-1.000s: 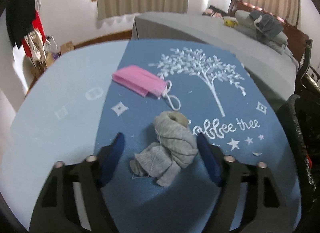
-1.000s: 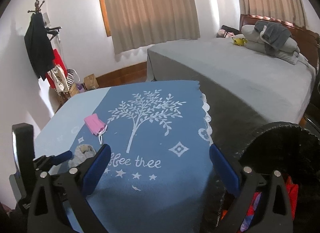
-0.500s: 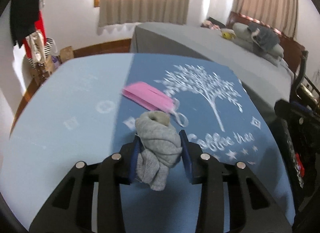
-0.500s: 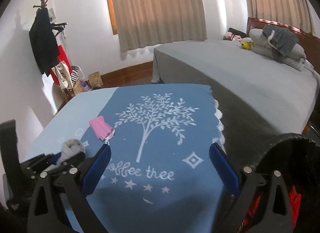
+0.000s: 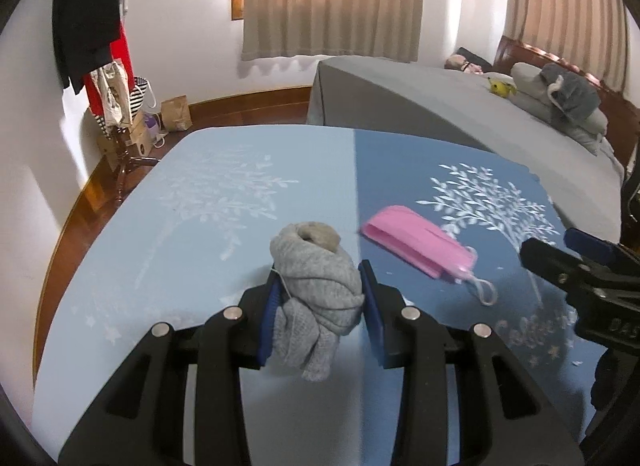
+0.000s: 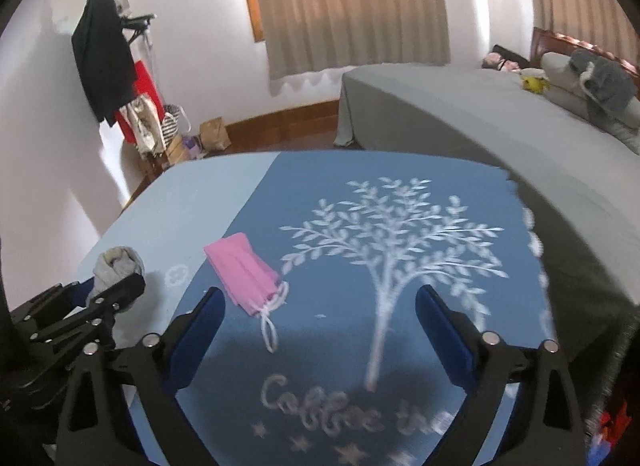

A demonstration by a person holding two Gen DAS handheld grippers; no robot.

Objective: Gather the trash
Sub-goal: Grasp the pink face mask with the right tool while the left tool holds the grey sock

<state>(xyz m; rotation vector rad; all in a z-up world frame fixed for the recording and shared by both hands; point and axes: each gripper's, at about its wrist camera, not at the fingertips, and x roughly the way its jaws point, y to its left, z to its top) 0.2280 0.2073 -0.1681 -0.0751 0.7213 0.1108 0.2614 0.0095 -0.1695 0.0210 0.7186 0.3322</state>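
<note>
Left wrist view alone showed left hand-held gripper (image 5: 320,298) clamped on grey sock (image 5: 316,290), lifted above bench (image 5: 180,246). Right wrist view alone showed right hand-held gripper (image 6: 320,318) wide, jaws closing, nothing between pads; pink mask (image 6: 244,270) lay on bench just ahead. Blue tree-print cloth (image 6: 400,193) covered bench. Grey bed (image 6: 460,105), beige curtains (image 6: 348,5), coat rack (image 6: 104,45) behind.

pink mask (image 6: 244,272) ahead, tablecloth (image 6: 420,298) elsewhere open

We see a blue tablecloth (image 6: 400,193) printed with a white tree (image 6: 394,242), a grey bed (image 5: 440,105), beige curtains (image 6: 348,5), and a coat rack (image 6: 106,45).
</note>
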